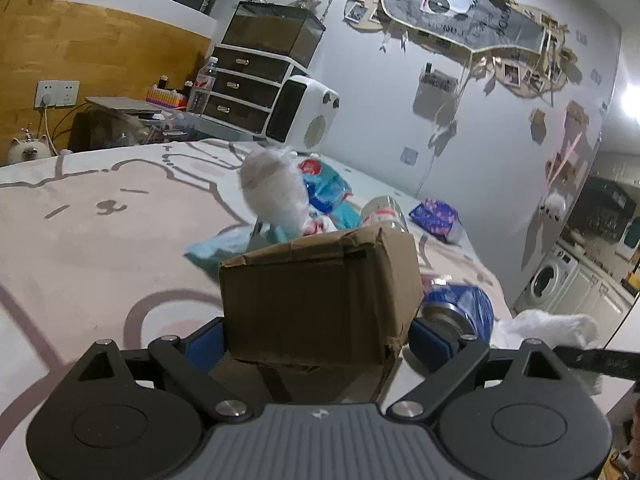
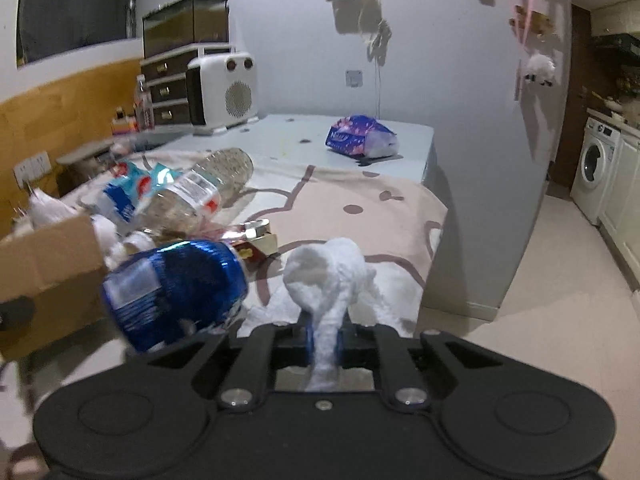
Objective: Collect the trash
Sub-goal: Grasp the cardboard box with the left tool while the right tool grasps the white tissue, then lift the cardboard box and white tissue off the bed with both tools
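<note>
The lower part of the cardboard box [image 1: 320, 296] is hidden behind the left gripper's [image 1: 316, 340] body, and its inside cannot be seen. In the right wrist view the same box is cut off by the left edge. A white wad [image 1: 274, 194] above the box is smeared by blur, so its nature cannot be told. The blue can [image 2: 176, 292] is blurred and its label cannot be read. The tail of the white tissue [image 2: 326, 280] is hidden between the right gripper's [image 2: 324, 338] closed fingers.
</note>
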Motion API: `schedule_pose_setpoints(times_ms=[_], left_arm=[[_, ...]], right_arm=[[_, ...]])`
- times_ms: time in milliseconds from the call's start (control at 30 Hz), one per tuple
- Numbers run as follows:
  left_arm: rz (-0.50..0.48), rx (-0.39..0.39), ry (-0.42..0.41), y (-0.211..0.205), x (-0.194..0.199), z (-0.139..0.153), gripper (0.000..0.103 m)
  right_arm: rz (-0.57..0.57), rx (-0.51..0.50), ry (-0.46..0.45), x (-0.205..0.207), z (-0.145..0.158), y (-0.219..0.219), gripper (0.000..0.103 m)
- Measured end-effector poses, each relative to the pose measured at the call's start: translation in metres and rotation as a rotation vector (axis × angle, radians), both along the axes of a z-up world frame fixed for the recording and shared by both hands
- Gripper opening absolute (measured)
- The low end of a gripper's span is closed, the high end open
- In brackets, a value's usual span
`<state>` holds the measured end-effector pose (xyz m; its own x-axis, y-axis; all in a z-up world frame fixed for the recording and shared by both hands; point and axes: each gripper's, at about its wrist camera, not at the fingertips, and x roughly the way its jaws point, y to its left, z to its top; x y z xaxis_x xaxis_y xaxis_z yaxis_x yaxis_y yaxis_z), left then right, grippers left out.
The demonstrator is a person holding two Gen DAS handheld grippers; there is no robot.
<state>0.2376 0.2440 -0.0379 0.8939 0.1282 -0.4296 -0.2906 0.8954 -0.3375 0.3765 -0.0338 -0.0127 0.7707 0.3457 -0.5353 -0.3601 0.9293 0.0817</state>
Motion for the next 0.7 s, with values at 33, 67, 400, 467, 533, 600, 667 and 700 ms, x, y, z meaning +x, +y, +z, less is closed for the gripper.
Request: schedule_pose_setpoints(times_ms=[33, 67, 400, 467, 533, 600, 667, 700], left_arm=[[-0.003, -0.004, 0.005, -0.002, -0.005, 0.000, 0.095], [-0.008, -0.007, 0.012, -0.003, -0.012, 0.000, 0.094], [-0.035, 0.013, 0.050, -0.027, -0.083, -0.004, 0.096], [-0.068, 0.005, 0.051, -0.032, -0.089, -0.006, 0.101], [-0.095, -0.010, 0.063, -0.033, -0.090, -0.009, 0.103], [-0.101, -0.032, 0.076, -0.031, -0.088, -0.012, 0.103], [-0.100, -0.061, 0.071, -0.025, -0.087, -0.013, 0.103], [-0.099, -0.069, 0.068, -0.023, -0.087, -0.012, 0.103]], right_arm=[[0.008, 0.021, -0.001, -0.009, 0.002, -0.003, 0.011], [0.017, 0.033, -0.007, -0.018, 0.004, -0.005, 0.011], [0.127, 0.186, -0.001, -0.094, -0.002, -0.011, 0.011], [0.144, 0.196, 0.011, -0.104, -0.006, -0.009, 0.011], [0.153, 0.196, 0.010, -0.117, -0.011, -0.007, 0.011], [0.160, 0.207, 0.019, -0.124, -0.014, -0.006, 0.011], [0.168, 0.212, 0.029, -0.130, -0.016, -0.006, 0.011], [0.169, 0.210, 0.031, -0.132, -0.017, -0.006, 0.011]])
